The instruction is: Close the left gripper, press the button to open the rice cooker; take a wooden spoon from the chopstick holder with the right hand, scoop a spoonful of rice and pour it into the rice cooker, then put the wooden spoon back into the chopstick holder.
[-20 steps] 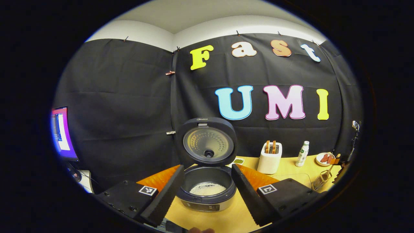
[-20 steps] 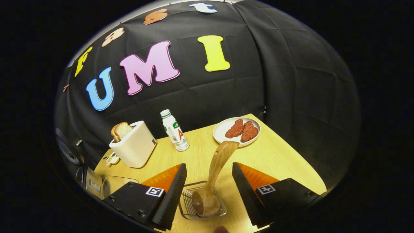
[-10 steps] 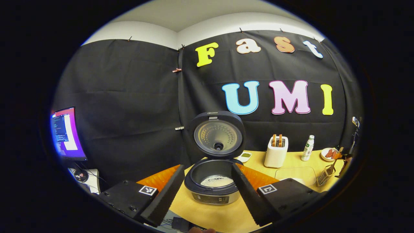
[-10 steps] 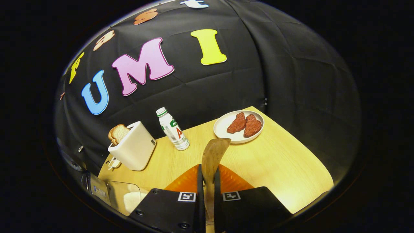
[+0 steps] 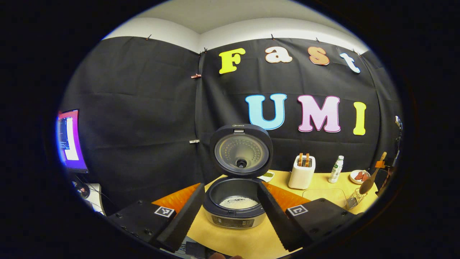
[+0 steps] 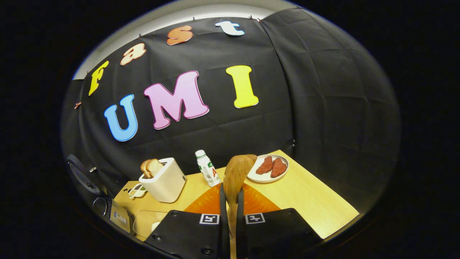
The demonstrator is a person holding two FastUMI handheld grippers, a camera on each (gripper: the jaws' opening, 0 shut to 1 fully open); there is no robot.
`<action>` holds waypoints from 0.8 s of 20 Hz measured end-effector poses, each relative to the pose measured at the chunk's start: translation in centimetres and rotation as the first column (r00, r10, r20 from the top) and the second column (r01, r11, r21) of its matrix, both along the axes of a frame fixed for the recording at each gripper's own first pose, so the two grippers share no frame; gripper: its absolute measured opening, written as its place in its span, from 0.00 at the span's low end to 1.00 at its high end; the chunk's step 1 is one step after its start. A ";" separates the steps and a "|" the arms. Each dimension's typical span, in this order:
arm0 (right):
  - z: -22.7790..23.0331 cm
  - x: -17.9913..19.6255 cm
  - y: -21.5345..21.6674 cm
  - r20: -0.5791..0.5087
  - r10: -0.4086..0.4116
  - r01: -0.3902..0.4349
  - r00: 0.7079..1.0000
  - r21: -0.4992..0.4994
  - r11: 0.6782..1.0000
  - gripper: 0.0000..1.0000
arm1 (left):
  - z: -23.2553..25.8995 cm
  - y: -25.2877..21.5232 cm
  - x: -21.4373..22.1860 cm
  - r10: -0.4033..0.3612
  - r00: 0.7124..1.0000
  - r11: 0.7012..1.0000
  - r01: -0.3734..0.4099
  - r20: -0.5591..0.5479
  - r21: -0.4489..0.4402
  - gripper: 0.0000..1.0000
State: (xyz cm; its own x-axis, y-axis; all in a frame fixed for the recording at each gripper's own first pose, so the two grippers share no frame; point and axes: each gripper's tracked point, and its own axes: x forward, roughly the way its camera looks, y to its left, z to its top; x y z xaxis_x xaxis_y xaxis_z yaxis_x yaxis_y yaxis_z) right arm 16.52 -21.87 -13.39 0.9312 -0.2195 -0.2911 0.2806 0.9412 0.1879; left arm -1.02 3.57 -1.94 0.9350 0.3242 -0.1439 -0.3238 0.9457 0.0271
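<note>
Gripping the wooden spoon [image 6: 235, 176] by its handle, your right gripper [image 6: 230, 216] has both fingers clamped on it, with the spoon raised above the chopstick holder [image 5: 353, 200]. Your left gripper [image 5: 230, 216] sits wide apart in front of the rice cooker [image 5: 235, 207], lid up, rice inside.

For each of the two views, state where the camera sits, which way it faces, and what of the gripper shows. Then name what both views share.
Left gripper view: rides the left gripper, facing the open rice cooker; both fingers spread.
Right gripper view: rides the right gripper, facing the table's far corner; fingers clamp the wooden spoon.
Shared: toaster, bottle, plate, spoon.
</note>
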 end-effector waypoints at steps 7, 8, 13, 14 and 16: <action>1.6 0.7 10.0 0.036 0.123 -0.122 0.992 -0.009 0.992 0.11 | 1.1 3.0 -0.2 -0.041 0.999 0.999 0.041 0.013 0.025 0.98; 1.0 1.0 11.1 0.027 0.136 -0.136 0.990 -0.010 0.991 0.11 | 1.2 3.5 -0.2 -0.041 0.999 0.999 0.040 0.019 0.028 0.98; -3.9 2.4 15.0 -0.045 0.164 -0.167 0.985 -0.089 0.982 0.11 | 1.5 5.6 0.4 -0.053 0.998 0.999 0.053 0.022 0.012 0.98; -5.0 2.8 15.2 -0.057 0.150 -0.155 0.987 -0.104 0.982 0.11 | 1.4 6.3 0.6 -0.058 0.998 0.998 0.058 0.016 0.013 0.98; -7.9 3.4 15.5 -0.102 0.120 -0.132 0.988 -0.115 0.985 0.11 | 1.1 7.2 1.0 -0.072 0.997 0.997 0.072 0.006 0.006 0.98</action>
